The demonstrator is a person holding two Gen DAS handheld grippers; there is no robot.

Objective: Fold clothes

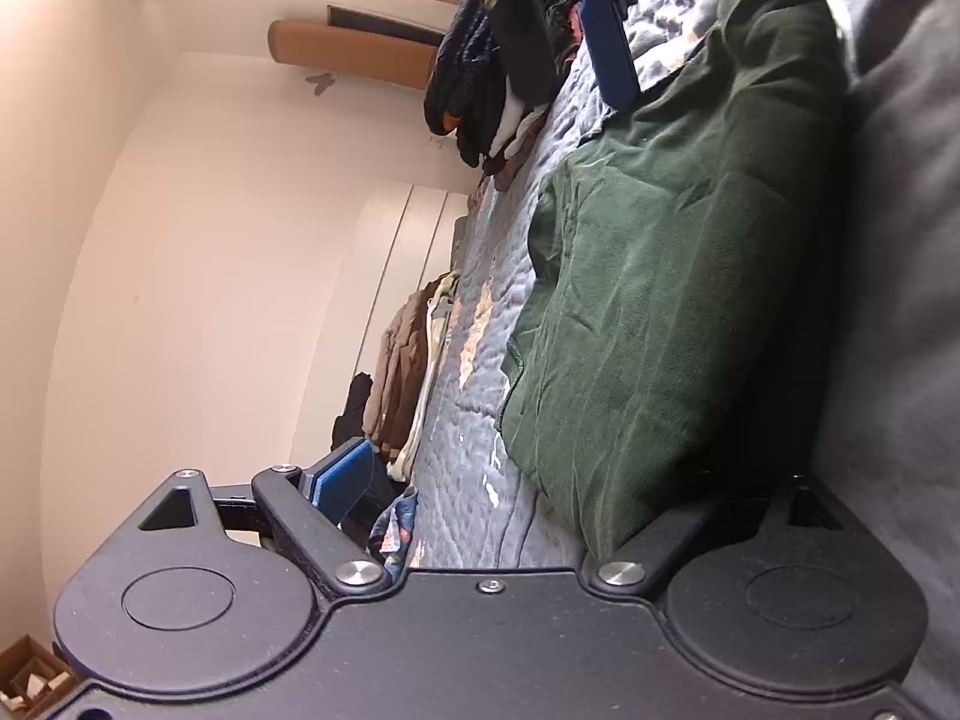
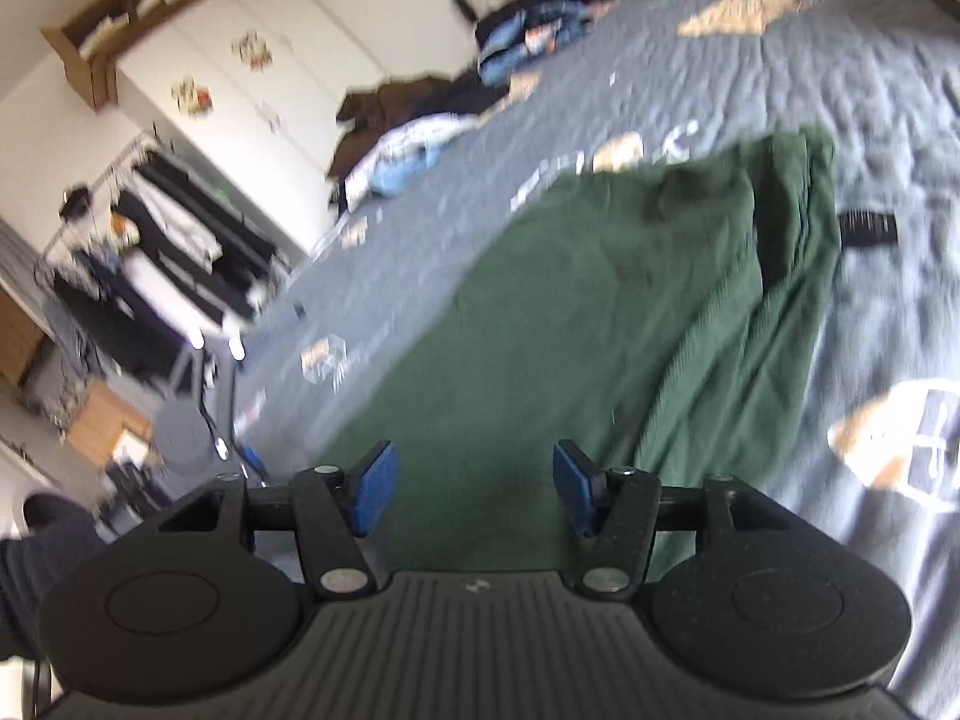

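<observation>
The green garment lies on the bed at twelve o'clock of the right gripper, spread and empty; the left gripper, rolled sideways, gapes beside it.

Soft daylight, fisheye-bent edges; the right wrist view is motion-blurred.

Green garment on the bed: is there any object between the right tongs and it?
Nothing visible stands in the way. In the right wrist view the right tongs are open directly over the green garment, with only bare green cloth between the blue pads. The black tag lies beyond its far edge.
</observation>
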